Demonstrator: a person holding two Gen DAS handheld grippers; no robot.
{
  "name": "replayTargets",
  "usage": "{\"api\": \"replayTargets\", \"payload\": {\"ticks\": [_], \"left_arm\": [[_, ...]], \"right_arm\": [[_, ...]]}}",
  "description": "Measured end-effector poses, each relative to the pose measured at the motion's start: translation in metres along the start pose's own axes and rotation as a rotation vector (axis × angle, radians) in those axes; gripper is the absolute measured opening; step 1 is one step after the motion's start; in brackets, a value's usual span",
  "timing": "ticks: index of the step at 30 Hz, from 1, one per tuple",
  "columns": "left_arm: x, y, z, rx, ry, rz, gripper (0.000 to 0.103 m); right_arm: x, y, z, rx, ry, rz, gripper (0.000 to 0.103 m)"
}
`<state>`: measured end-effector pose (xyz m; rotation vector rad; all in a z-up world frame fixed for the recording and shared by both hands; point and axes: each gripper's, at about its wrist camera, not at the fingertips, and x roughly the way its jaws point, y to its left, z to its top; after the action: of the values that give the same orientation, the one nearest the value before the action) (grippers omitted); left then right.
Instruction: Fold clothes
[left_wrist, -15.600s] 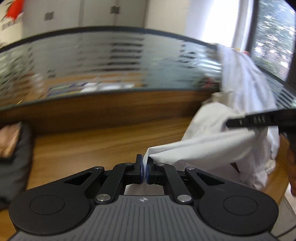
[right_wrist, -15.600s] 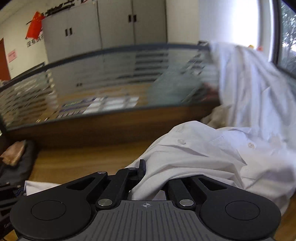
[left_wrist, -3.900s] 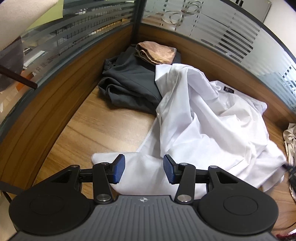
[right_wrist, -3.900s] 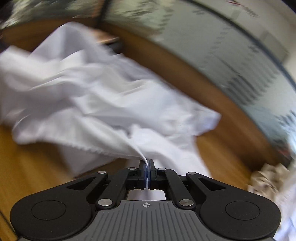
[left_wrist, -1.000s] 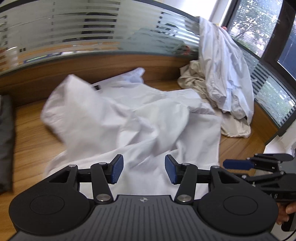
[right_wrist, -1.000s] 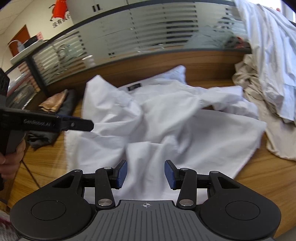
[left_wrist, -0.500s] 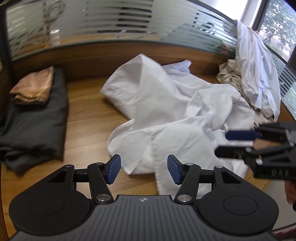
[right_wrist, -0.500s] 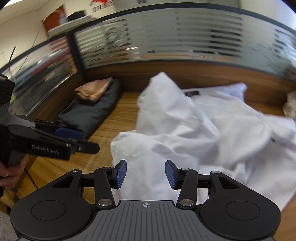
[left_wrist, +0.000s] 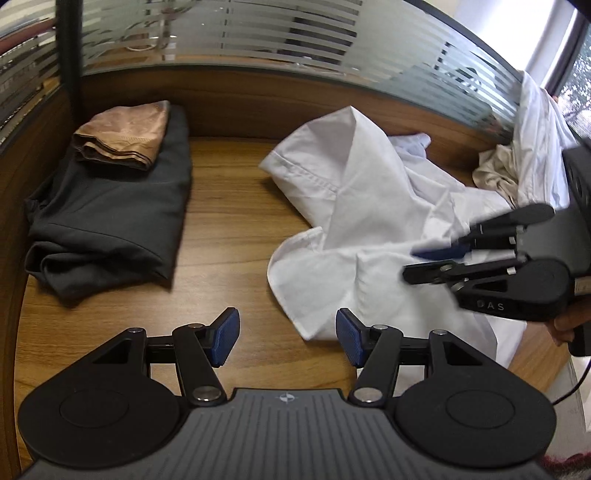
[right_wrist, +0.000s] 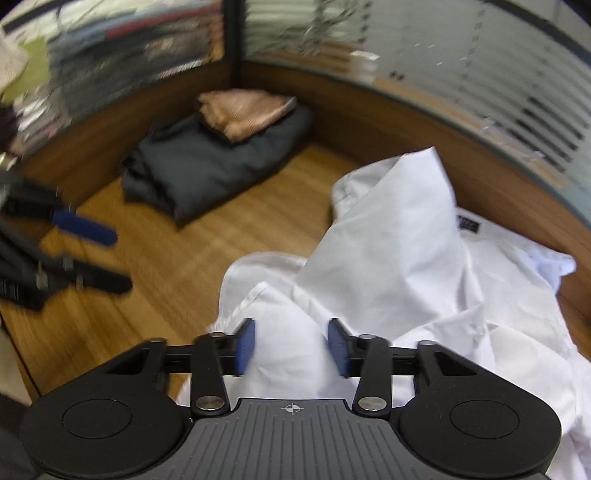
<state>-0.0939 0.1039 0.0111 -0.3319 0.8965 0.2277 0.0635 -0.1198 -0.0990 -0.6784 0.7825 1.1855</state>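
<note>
A crumpled white shirt (left_wrist: 369, 221) lies spread over the wooden desk, one fold standing up in a peak (right_wrist: 399, 236). My left gripper (left_wrist: 287, 341) is open above bare wood, just left of the shirt's near corner. My right gripper (right_wrist: 291, 347) is open over the shirt's near edge, with white cloth between its fingers but not pinched. The right gripper (left_wrist: 439, 264) also shows from the side in the left wrist view, above the shirt. The left gripper (right_wrist: 103, 254) appears blurred at the left of the right wrist view.
A folded dark garment (left_wrist: 110, 210) with a folded tan cloth (left_wrist: 122, 134) on top lies at the left by the desk corner. A pile of white and beige clothes (left_wrist: 524, 147) sits at the far right. Wood-and-glass partitions (left_wrist: 258, 96) wall the desk behind and left.
Both views have swung left toward the desk corner. The right gripper has come lower over the shirt's near edge. Both grippers stay open.
</note>
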Motion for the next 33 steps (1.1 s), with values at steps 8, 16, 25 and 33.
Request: {"api": "replayTargets", "payload": {"ticks": [8, 16, 25, 33], "left_arm": [[0.006, 0.001, 0.027, -0.034, -0.032, 0.013, 0.066], [0.032, -0.021, 0.059, -0.036, -0.037, -0.031, 0.066], [0.058, -0.049, 0.071, 0.010, -0.005, -0.099, 0.066], [0.066, -0.064, 0.069, -0.061, -0.017, -0.193, 0.072]], "right_arm": [[-0.066, -0.017, -0.036, 0.146, -0.097, 0.003, 0.003], [-0.150, -0.038, -0.115, 0.388, -0.153, -0.135, 0.002], [-0.179, -0.055, -0.210, 0.674, -0.076, -0.328, 0.004], [-0.209, -0.036, -0.205, 0.577, -0.126, -0.319, 0.023]]}}
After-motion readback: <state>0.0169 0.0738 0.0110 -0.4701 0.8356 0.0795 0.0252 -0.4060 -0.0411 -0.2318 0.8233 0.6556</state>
